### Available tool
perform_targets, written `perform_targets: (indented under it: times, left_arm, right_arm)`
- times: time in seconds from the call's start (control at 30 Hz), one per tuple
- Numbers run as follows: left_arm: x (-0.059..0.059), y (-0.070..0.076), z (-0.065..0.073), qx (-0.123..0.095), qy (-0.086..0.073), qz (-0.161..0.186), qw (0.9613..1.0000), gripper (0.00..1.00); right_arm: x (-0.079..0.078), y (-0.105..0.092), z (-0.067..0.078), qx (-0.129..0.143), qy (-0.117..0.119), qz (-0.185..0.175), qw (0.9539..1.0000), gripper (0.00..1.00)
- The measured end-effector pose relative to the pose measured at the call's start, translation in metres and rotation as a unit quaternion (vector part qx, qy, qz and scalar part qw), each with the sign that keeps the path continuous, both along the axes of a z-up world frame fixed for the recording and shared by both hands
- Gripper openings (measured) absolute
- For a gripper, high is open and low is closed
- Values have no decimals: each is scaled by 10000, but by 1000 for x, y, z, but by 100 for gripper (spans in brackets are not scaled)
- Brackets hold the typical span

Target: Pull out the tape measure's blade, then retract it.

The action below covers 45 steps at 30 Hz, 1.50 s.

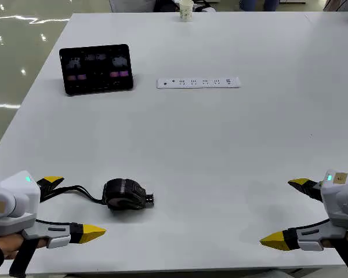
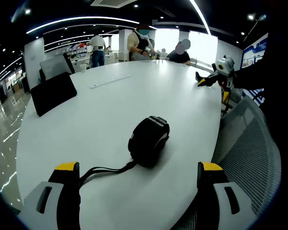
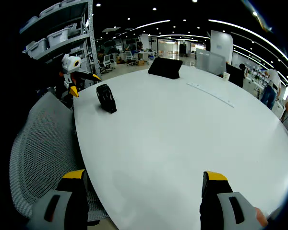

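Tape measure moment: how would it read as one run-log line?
stage: before grasp | tape measure: on table, blade retracted, untouched | left gripper: open, facing it | right gripper: open, apart

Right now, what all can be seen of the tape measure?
The tape measure is a black rounded case, plastic or rubber by its look, lying on the white table near its front edge. Its blade looks fully retracted, with just the tip at the case's mouth. A black strap trails from it toward the open left gripper; nothing grips the case.
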State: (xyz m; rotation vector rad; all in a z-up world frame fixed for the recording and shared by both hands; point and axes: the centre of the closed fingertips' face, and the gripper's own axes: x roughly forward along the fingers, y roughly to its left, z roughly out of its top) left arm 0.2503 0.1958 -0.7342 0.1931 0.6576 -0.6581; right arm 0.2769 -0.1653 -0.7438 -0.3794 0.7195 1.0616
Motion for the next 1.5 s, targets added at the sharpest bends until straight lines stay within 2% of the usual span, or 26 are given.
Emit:
perform_targets:
  times: [0.2,0.3,0.5,0.57,0.6,0.67,0.77,0.9,1.03,1.27,1.37,1.5]
  left_arm:
    - [-4,-2,-1,58,53,-61,10000,99]
    - [-5,-3,0,37,22,-55,10000,99]
    - [-9,-3,-2,69,81,-121,9999,99]
    - [-9,-3,-3,87,98,-144,9998,99]
    - [-9,-2,-3,105,110,-160,9998,99]
    - [-7,0,-4,151,134,-131,9997,99]
    - [-6,-1,-3,129,139,-171,9997,99]
    - [-5,-2,-3,108,117,-257,9995,99]
    - [-3,-3,-7,121,210,-353,9991,99]
    - [-2,-10,-11,336,263,-782,9960,99]
    - [-1,-12,-12,380,277,-866,9951,99]
    - [2,-16,-13,436,298,-1005,9935,99]
  right_arm:
    - [4,-4,1,33,8,-30,10000,99]
    - [4,-4,0,3,12,19,10000,99]
    - [1,-3,1,22,-9,26,10000,99]
    - [1,-3,0,1,10,41,10000,99]
    - [-2,-2,-2,21,104,71,9999,99]
    - [-4,-1,-5,-32,87,126,9999,99]
    - [-7,0,-7,-12,196,148,9997,99]
    - [-5,5,-5,32,126,204,9997,99]
    - [-2,13,2,108,-3,345,9993,99]
    - [8,19,4,134,-1,374,9992,99]
    - [10,26,7,205,-118,548,9982,99]
    - [11,32,8,223,-127,661,9975,99]
